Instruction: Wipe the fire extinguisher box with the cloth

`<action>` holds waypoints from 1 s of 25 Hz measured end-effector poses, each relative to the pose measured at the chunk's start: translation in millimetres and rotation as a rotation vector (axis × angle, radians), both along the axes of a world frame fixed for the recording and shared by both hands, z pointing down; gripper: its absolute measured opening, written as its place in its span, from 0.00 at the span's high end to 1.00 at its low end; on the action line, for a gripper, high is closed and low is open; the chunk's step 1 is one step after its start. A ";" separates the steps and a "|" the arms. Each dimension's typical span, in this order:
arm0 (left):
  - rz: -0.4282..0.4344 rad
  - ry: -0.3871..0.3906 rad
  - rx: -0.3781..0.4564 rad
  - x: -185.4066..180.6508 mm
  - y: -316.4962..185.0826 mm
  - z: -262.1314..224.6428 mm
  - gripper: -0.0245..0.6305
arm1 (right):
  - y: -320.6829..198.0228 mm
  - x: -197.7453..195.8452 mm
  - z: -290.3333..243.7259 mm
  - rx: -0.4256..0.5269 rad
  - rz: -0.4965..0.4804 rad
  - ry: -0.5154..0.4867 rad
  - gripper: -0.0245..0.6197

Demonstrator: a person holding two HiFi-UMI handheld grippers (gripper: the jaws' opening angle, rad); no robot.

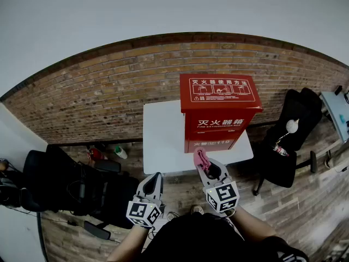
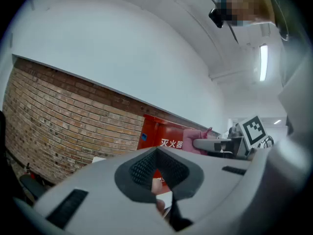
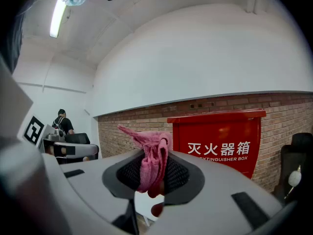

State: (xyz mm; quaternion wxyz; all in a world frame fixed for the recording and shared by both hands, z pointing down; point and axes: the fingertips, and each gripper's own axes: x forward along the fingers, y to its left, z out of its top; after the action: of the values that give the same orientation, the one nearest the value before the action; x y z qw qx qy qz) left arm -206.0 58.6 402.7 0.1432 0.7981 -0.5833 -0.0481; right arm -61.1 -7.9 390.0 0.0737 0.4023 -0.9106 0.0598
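The red fire extinguisher box [image 1: 219,109] stands upright at the far side of a white surface [image 1: 163,141], against the brick wall, with its lettered front facing the person. The right tool [image 1: 203,168] is clamped on a bunched pink cloth [image 1: 200,158], which sticks out past the jaw tips as a small tuft. It is held in front of the box near the surface's near edge, clearly apart from the red front. The left tool [image 1: 156,180] hangs lower and to the left, with its jaws pressed together on nothing. I judge this to be the approach: the cloth is gripped but the wiping has not begun. The next move calls for carrying the cloth forward to a face of the box. The tool should be angled so the fabric, not the jaw tips, meets the metal before sweeping across.
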 end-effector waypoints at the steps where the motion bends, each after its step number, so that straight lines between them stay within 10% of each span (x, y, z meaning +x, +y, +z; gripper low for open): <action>1: -0.001 -0.002 0.003 -1.2 0.0 0.7 0.93 | -0.7 -0.7 0.5 -0.001 0.001 0.001 0.81; 25: -0.060 0.015 -0.026 -36.7 3.6 28.0 0.93 | -28.2 -5.2 -17.3 0.077 0.059 -0.010 0.81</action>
State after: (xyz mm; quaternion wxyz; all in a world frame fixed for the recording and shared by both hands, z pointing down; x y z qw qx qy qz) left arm -242.7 62.2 430.7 0.1566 0.7779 -0.6065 -0.0509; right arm -66.3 -36.1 372.7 0.0520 0.4311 -0.9004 0.0286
